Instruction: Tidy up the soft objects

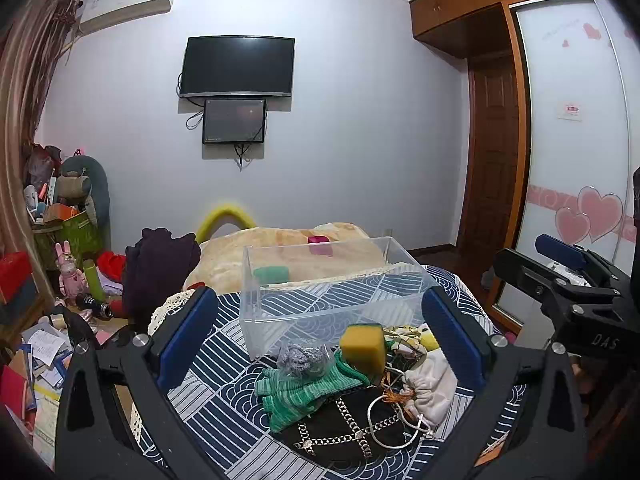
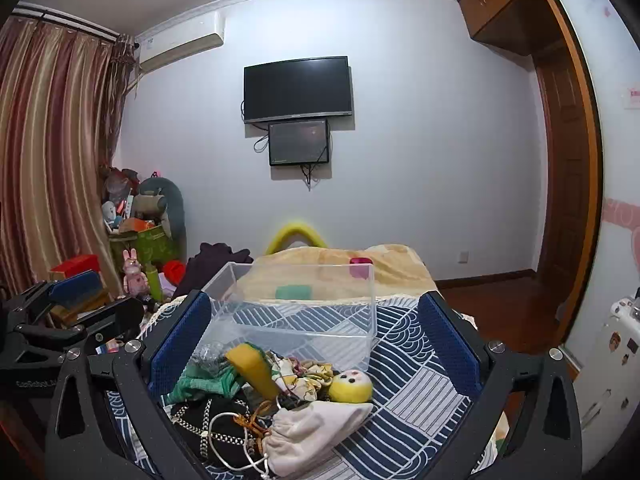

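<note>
A pile of soft things lies on the blue patterned bedspread (image 1: 224, 396): a yellow sponge (image 1: 363, 346), green knit gloves (image 1: 304, 390), a grey scrubber in clear wrap (image 1: 300, 358), a black chain-print cloth (image 1: 340, 428), a white drawstring pouch (image 1: 430, 388) and a yellow doll head (image 2: 351, 387). A clear plastic box (image 1: 332, 284) stands just behind the pile. My left gripper (image 1: 320, 336) is open over the pile. My right gripper (image 2: 316, 344) is open over the same pile, with the pouch (image 2: 316, 432) between its fingers. Both are empty.
A beige blanket (image 1: 296, 252) with a green sponge (image 1: 272, 274) and a pink item (image 1: 318, 239) lies beyond the box. Dark clothes (image 1: 160, 268) hang at the bed's left edge. Toys and papers clutter the floor on the left. A wardrobe (image 1: 572, 140) stands on the right.
</note>
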`<state>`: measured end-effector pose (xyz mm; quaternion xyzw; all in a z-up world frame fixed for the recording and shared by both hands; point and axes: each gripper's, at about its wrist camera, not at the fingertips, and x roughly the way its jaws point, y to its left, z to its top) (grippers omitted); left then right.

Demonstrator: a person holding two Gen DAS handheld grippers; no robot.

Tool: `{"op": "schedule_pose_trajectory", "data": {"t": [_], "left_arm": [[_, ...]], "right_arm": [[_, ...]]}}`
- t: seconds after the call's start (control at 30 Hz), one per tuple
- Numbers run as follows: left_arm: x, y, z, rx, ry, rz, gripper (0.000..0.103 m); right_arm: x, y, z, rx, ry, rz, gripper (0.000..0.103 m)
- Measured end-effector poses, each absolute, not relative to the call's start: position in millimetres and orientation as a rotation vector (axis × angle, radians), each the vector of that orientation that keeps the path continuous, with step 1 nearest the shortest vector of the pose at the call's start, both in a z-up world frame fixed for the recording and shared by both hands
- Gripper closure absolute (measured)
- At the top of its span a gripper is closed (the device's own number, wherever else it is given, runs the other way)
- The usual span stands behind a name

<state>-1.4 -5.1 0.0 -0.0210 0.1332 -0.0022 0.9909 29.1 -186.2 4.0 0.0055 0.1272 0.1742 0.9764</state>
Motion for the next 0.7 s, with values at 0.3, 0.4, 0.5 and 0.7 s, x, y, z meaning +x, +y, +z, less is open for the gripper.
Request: {"op": "schedule_pose_trajectory", "data": {"t": [0.3,0.4,0.5,0.7], "left_arm": [[-0.1,-2.7,-1.5,-0.056,0.276,0.0,0.0],[1.6,-2.0,-1.9,-0.064,0.28,-0.001,0.0],[4.1,-1.1,-3.8,-0.068,0.283,0.001,0.0],[4.0,-0.3,-4.3,-0.068,0.282,0.001,0.0]], "right_arm": [[30.4,-185.8,2.4,0.021,0.267,0.356,0.0],[30.1,-185.3,2.4,0.021,0.268,0.359,0.0],[29.7,-185.0,2.6,0.02,0.27,0.359,0.0],[29.4,-185.1,3.2,0.021,0.271,0.36,0.0]]}}
